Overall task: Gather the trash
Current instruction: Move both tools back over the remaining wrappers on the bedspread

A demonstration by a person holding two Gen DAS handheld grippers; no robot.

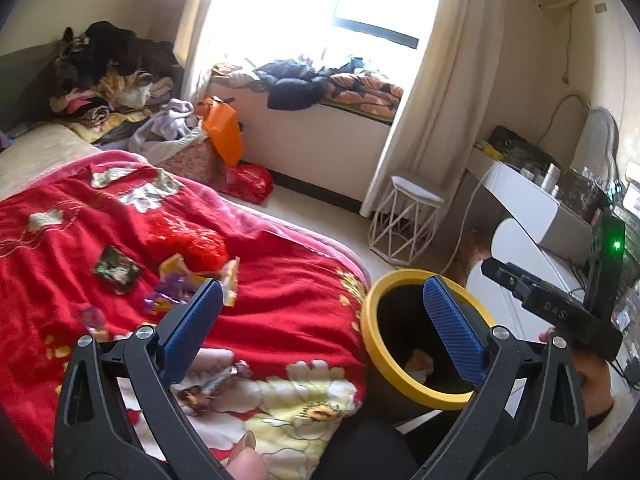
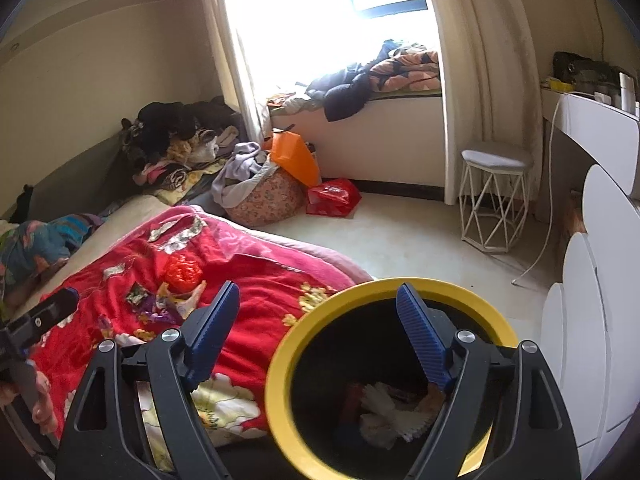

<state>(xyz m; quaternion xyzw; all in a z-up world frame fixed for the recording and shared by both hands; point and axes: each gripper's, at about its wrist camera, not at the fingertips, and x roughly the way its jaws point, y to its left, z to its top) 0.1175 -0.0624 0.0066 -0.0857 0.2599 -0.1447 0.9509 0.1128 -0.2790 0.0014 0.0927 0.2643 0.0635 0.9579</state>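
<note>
A black bin with a yellow rim [image 1: 372, 344] [image 2: 280, 364] stands beside the bed and holds crumpled paper [image 2: 384, 412]. Several wrappers lie on the red blanket: a dark green one [image 1: 117, 269], a purple and yellow one [image 1: 176, 288], a red crinkled bag [image 1: 192, 240] [image 2: 182, 272] and one near the blanket's edge [image 1: 212, 384]. My left gripper [image 1: 324, 320] is open and empty above the bed's edge, between the wrappers and the bin. My right gripper [image 2: 320, 320] is open and empty over the bin's near rim; it also shows in the left wrist view [image 1: 552, 308].
A red flowered blanket [image 1: 280, 280] covers the bed. A white wire stool [image 2: 494, 200] stands by the curtain. A white desk [image 2: 600, 128] and white scalloped panels [image 2: 584, 300] are on the right. Bags and clothes [image 2: 280, 176] pile on the floor by the window seat.
</note>
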